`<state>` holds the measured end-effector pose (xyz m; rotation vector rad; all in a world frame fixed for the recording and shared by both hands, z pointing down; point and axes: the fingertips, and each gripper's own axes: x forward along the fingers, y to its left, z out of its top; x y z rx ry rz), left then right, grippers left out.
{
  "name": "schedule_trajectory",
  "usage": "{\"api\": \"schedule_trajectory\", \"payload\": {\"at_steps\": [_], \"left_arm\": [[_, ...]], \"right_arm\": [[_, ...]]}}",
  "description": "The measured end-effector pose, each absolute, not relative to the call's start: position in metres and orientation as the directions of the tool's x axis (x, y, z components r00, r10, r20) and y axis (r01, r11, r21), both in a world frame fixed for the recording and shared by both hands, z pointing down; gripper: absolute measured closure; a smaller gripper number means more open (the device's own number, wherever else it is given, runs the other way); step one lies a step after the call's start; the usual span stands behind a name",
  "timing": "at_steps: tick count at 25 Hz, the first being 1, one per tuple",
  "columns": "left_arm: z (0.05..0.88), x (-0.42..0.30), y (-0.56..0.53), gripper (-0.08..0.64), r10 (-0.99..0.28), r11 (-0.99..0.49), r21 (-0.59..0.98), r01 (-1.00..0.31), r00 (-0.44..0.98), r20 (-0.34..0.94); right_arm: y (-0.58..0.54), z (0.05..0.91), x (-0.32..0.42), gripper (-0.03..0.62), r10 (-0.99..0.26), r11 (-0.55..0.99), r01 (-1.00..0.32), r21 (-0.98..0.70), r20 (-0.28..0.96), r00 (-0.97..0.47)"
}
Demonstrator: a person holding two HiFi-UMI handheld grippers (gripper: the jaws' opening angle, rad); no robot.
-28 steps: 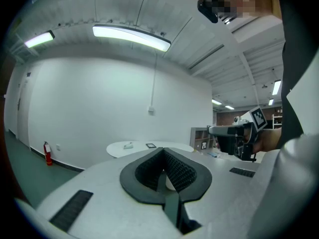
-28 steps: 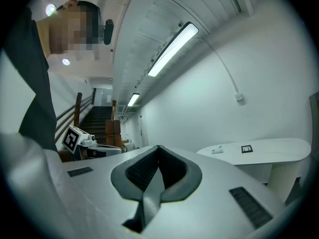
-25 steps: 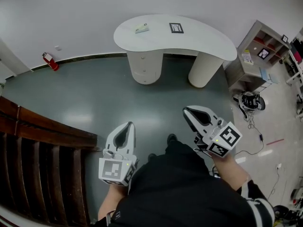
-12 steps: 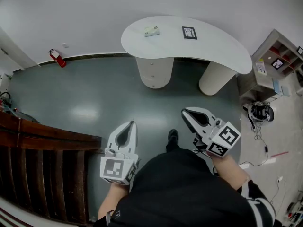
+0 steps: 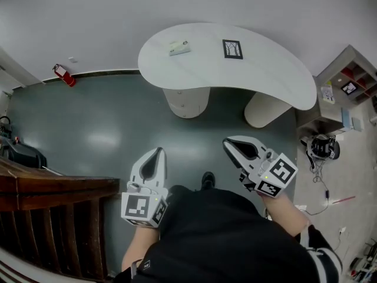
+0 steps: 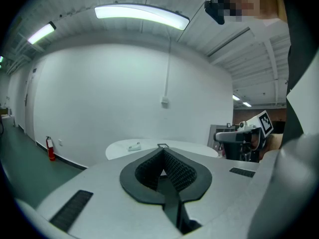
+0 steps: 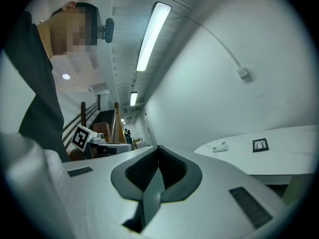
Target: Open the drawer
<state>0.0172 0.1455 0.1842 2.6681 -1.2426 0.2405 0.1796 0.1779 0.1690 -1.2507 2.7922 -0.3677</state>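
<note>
The task is judged to be at its very start. The drawer (image 5: pixel 187 104), taken to be in the left pedestal (image 5: pixel 177 96) under the white counter (image 5: pixel 265 69) at 12 o'clock, is not seen pulled out. It lies well apart from both grippers, and its handle cannot be made out.

The left gripper (image 5: pixel 157 153) is held over bare floor (image 5: pixel 100 122), its fingers clenched on nothing. The right gripper (image 5: pixel 227 144) is likewise clenched and empty, and is pointed toward 11 o'clock. Left to be done are the approach, the releasing of one gripper's fingers, a hold on the handle, and the pull.

For moving, a wooden railing (image 5: pixel 53 187) is met close beside the left arm at 8 o'clock. A fire extinguisher (image 5: pixel 62 75) is stood by the wall at 10 o'clock. Open floor is offered straight ahead, between the grippers and the pedestal. The overhanging counter edge would have to be passed under, and room kept behind for the drawer's travel. At 2 o'clock a shelf (image 5: pixel 347 78) is stood. A dark helmet-like thing (image 5: pixel 323 147) and cables (image 5: pixel 321 187) are laid on the floor at 3 o'clock, where stepping is best avoided.
</note>
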Motion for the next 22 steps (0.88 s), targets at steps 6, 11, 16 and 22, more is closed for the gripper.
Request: {"api": "schedule_trajectory", "payload": {"at_steps": [6, 11, 16, 22], "left_arm": [[0.193, 0.043, 0.103, 0.549, -0.716, -0.651, 0.100, -0.753, 0.652, 0.248], [0.199, 0.030, 0.060, 0.549, -0.709, -0.655, 0.124, -0.746, 0.663, 0.241], [0.197, 0.009, 0.017, 0.549, -0.680, -0.682, 0.135, -0.719, 0.691, 0.247], [0.187, -0.022, -0.039, 0.549, -0.666, -0.708, 0.109, -0.698, 0.711, 0.226]], "right_arm": [[0.133, 0.189, 0.195, 0.580, -0.738, 0.622, -0.724, -0.298, 0.086, -0.670], [0.090, 0.194, 0.165, 0.580, -0.712, 0.647, -0.704, -0.293, 0.100, -0.695], [0.046, 0.181, 0.141, 0.580, -0.737, 0.625, -0.722, -0.298, 0.081, -0.671], [-0.002, 0.183, 0.102, 0.580, -0.731, 0.621, -0.722, -0.305, 0.108, -0.674]]}}
